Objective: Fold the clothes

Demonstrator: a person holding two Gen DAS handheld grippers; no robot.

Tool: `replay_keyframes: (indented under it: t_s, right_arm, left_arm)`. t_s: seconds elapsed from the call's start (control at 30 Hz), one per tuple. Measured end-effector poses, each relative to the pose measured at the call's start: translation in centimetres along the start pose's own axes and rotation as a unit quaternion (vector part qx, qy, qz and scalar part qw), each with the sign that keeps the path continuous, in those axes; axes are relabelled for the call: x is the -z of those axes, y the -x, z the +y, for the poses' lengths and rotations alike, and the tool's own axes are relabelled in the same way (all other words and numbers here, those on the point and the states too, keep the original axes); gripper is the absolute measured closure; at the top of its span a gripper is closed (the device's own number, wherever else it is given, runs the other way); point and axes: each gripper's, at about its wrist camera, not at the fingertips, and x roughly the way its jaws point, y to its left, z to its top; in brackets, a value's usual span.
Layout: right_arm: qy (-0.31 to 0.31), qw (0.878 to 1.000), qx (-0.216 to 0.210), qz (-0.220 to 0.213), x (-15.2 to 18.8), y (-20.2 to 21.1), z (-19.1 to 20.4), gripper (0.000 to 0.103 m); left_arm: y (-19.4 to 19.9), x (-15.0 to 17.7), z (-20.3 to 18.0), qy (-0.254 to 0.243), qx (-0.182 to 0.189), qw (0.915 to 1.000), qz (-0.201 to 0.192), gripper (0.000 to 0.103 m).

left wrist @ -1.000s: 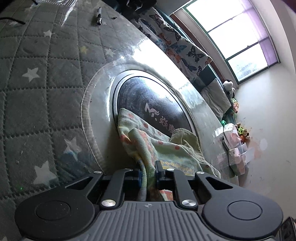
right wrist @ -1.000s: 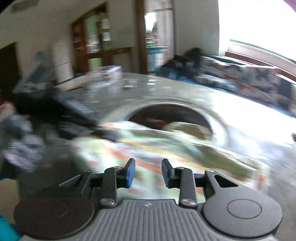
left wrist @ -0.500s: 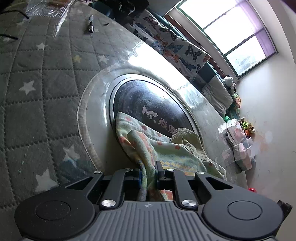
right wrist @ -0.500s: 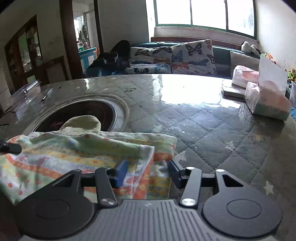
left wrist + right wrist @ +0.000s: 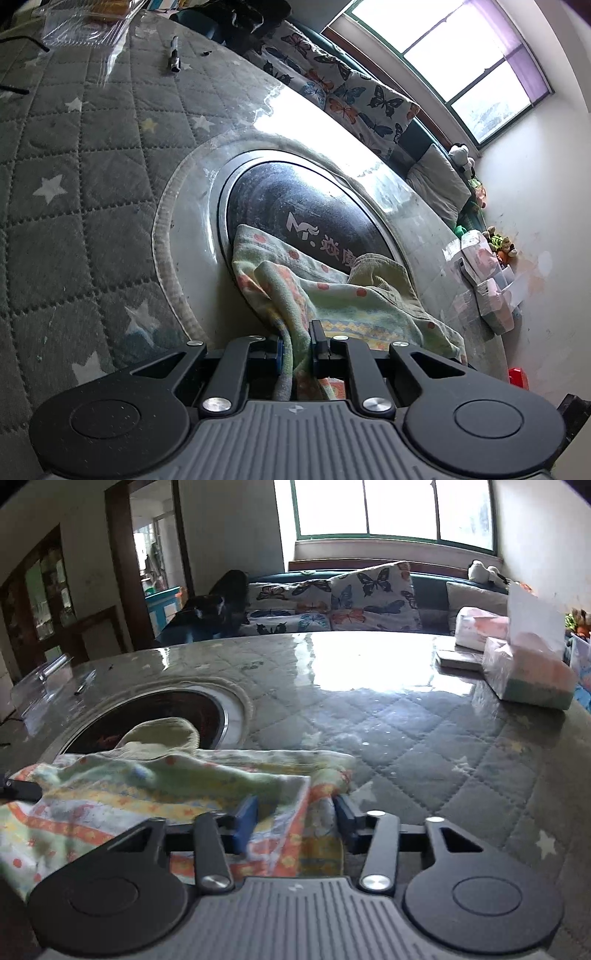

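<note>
Since a second ago your right gripper (image 5: 295,812) swung from a blurred pass over the cloth to a steady spot at its near right corner; your left gripper (image 5: 295,347) barely shifted and is still pinching the same fold

Left wrist view, left to right:
- quilted star-pattern tabletop (image 5: 74,184) under a clear glossy cover, with a pen (image 5: 173,55) far back
- round dark inset plate (image 5: 295,206) with white lettering, set in a pale ring
- garment (image 5: 332,295), pale green with orange dots and yellow-patterned bands, lies partly over the near edge of that plate and trails to the right
- your left gripper is clamped on a bunched fold of the garment, jaws nearly together, cloth squeezed between the pads
- tissue packs (image 5: 487,280) at far right near the wall

Right wrist view, left to right:
- your left gripper's black tip is visible at the left edge, on the garment's far corner
- garment spreads flat across the near tabletop, ribbed cuff resting on the plate
- your right gripper's jaws are closing, with a layered corner of the garment between them; the blue left pad touches cloth, the right pad sits just beside the edge, not yet pressing
- tissue box (image 5: 528,672) well apart at right
</note>
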Motion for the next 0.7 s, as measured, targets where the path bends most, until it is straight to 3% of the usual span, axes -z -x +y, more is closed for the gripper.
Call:
replay_keyframes:
  t_s: [0.23, 0.7]
  right_arm:
    - [-0.020, 1.000, -0.017, -0.009, 0.1, 0.7, 0.4, 0.093]
    - [-0.009, 0.998, -0.009, -0.067, -1.5, 5.6, -0.1, 0.095]
  left_arm:
    - [0.4, 0.0, -0.5, -0.023, -0.005, 0.9997, -0.009, 0.089]
    - [0.9, -1.0, -6.3, -0.101, 0.024, 0.9942, -0.030, 0.093]
